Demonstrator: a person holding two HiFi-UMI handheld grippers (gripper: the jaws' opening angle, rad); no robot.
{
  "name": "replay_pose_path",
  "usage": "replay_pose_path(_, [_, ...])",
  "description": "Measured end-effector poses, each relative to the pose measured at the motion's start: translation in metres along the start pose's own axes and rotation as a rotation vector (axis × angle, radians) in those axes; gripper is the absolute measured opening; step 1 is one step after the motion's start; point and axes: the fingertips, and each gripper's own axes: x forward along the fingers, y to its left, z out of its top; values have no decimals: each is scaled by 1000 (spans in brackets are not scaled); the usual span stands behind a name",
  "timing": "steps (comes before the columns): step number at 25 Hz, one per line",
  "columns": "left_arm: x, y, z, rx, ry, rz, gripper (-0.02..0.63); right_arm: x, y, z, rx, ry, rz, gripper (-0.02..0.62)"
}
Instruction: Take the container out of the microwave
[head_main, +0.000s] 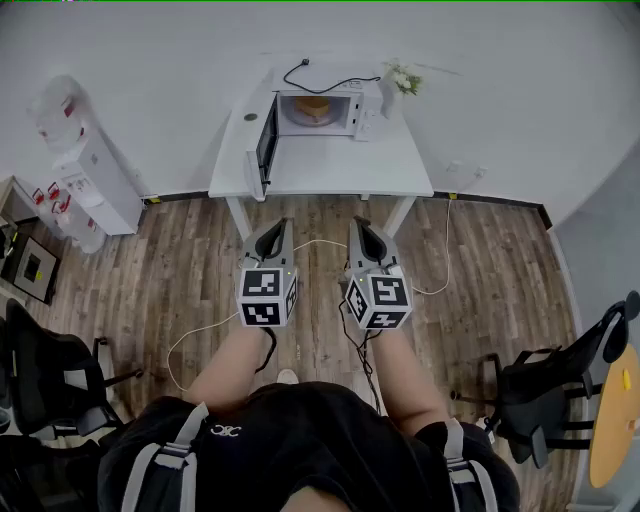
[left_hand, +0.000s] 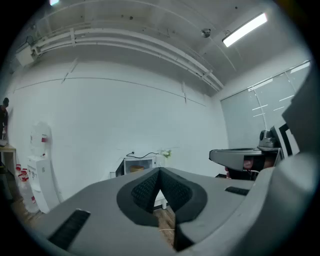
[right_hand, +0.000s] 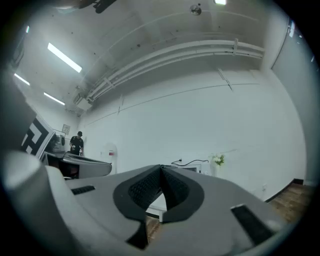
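A white microwave (head_main: 318, 112) stands on a white table (head_main: 330, 165) by the far wall, its door (head_main: 265, 143) swung open to the left. An orange container (head_main: 312, 110) sits inside the lit cavity. My left gripper (head_main: 281, 224) and right gripper (head_main: 358, 224) are held level side by side over the wooden floor, well short of the table. Both are shut with nothing between their pads. The left gripper view shows the microwave (left_hand: 138, 166) small and far off beyond the closed left gripper (left_hand: 159, 171). In the right gripper view the closed right gripper (right_hand: 161, 168) hides most of the microwave.
A vase of white flowers (head_main: 399, 82) stands right of the microwave, and a black power cable (head_main: 320, 82) runs behind it. A water dispenser (head_main: 88, 165) is at the left wall. Office chairs (head_main: 560, 385) stand at both sides. White cables (head_main: 200, 335) lie on the floor.
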Motion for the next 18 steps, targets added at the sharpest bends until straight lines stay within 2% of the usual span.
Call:
replay_pose_path(8, [-1, -14, 2, 23, 0, -8, 12, -8, -7, -2, 23, 3, -11, 3])
replay_pose_path(18, [12, 24, -13, 52, 25, -57, 12, 24, 15, -19, 42, 15, -46, 3])
